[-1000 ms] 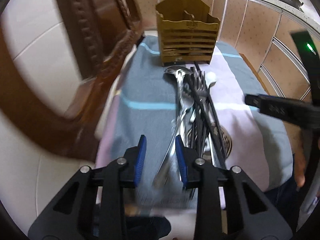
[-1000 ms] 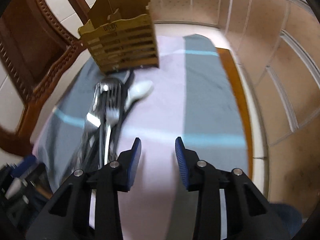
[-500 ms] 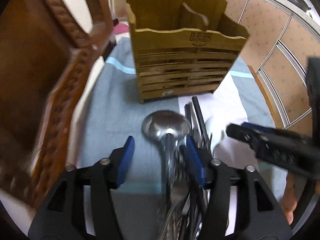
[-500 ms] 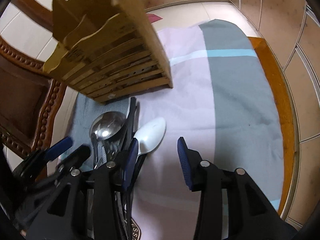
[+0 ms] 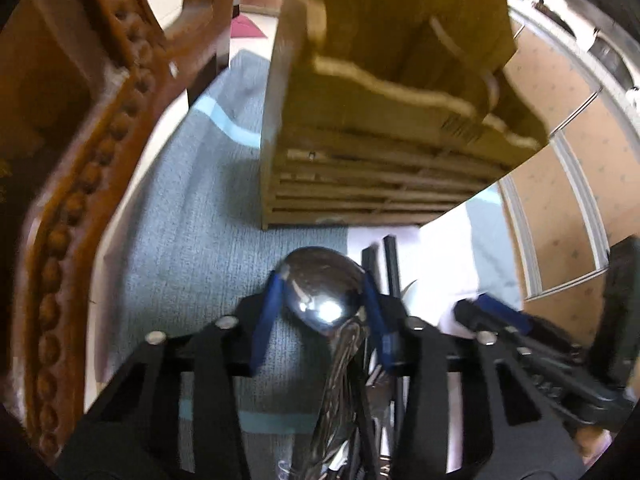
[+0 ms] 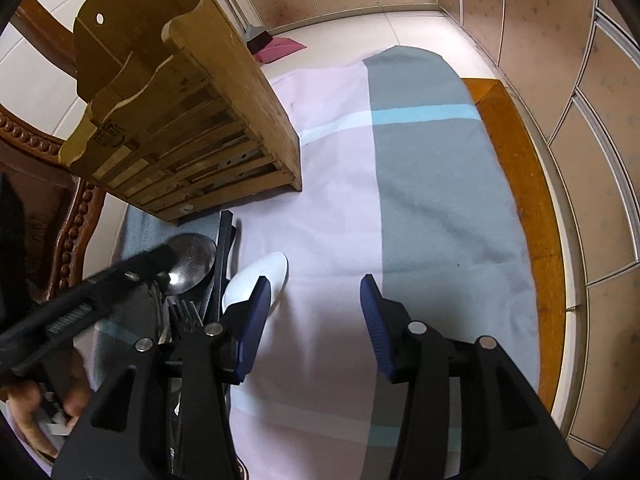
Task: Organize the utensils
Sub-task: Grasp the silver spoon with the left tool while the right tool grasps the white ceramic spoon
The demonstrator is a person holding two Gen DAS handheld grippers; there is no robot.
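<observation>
Spoon bowl sits between the parted left tool fingers — right tool gapes, holding nothing

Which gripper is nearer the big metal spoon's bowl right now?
Left. The left gripper has its open fingers on either side of the metal spoon bowl. The right gripper is open off to the spoon's right, beside the white spoon.

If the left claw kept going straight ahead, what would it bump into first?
Probably the wooden utensil holder, standing just past the metal spoon that sits between the left claw fingers. Depth is hard to judge.
</observation>
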